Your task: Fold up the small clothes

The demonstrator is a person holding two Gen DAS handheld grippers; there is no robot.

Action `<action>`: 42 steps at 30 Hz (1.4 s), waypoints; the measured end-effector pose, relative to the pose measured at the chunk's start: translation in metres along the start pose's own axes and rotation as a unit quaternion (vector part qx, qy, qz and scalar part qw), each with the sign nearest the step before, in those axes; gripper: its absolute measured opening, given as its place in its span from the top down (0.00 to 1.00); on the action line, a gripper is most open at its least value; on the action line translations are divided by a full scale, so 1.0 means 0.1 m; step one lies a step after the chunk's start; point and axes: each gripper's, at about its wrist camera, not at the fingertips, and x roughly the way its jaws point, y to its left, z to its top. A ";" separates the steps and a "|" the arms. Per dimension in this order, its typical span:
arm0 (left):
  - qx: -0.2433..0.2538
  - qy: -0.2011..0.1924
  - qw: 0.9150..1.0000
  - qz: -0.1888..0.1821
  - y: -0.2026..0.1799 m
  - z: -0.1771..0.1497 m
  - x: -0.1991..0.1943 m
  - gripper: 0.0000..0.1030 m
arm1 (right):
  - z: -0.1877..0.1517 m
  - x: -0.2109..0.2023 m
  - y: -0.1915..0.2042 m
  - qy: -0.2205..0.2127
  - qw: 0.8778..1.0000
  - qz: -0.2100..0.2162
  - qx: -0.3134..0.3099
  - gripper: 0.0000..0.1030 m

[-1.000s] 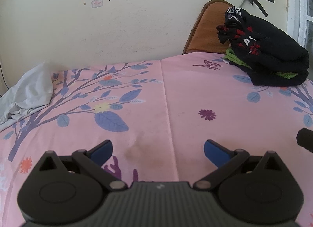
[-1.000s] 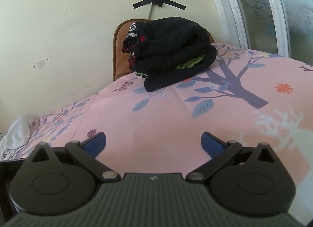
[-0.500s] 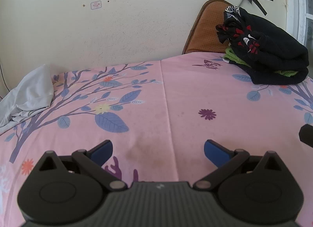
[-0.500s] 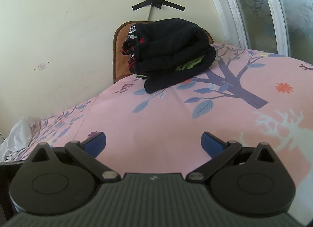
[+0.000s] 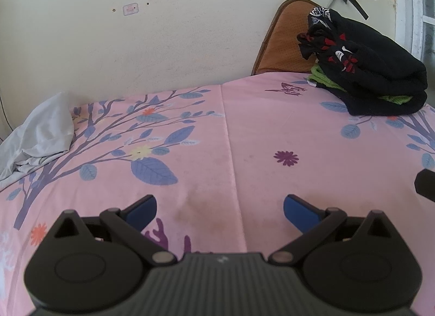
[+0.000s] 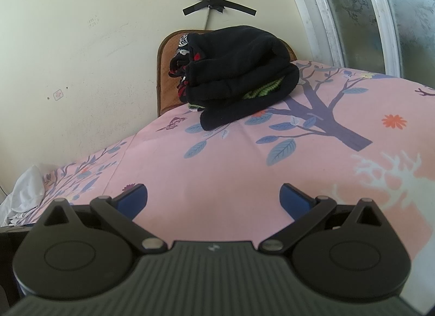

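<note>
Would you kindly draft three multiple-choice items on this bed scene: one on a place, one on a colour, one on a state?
1. Where does the pile of dark folded clothes lie?
A. at the far corner of the pink sheet, by the brown chair back
B. between the right gripper's fingers
C. on the floor

2. What colour is the crumpled garment at the sheet's left edge?
A. red
B. pale grey-white
C. green

3. How does the left gripper stand?
A. shut on a sock
B. shut on nothing
C. open, holding nothing

Key: 1 A, the pile rests on the sheet in front of the chair back; 2 B, its cloth is light grey; 3 C, its blue pads stand apart with only sheet between them.
</note>
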 end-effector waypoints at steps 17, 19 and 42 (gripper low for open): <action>0.003 0.000 1.000 0.000 0.00 0.00 0.01 0.00 | 0.01 0.01 -0.01 0.001 1.000 0.000 0.000 0.00; 0.004 0.000 1.000 0.000 0.01 -0.01 0.01 0.00 | 0.00 0.01 -0.01 0.001 1.000 0.001 -0.001 0.00; 0.007 0.000 1.000 0.002 -0.01 -0.01 0.01 0.00 | 0.01 0.01 0.00 0.001 1.000 0.001 0.001 0.00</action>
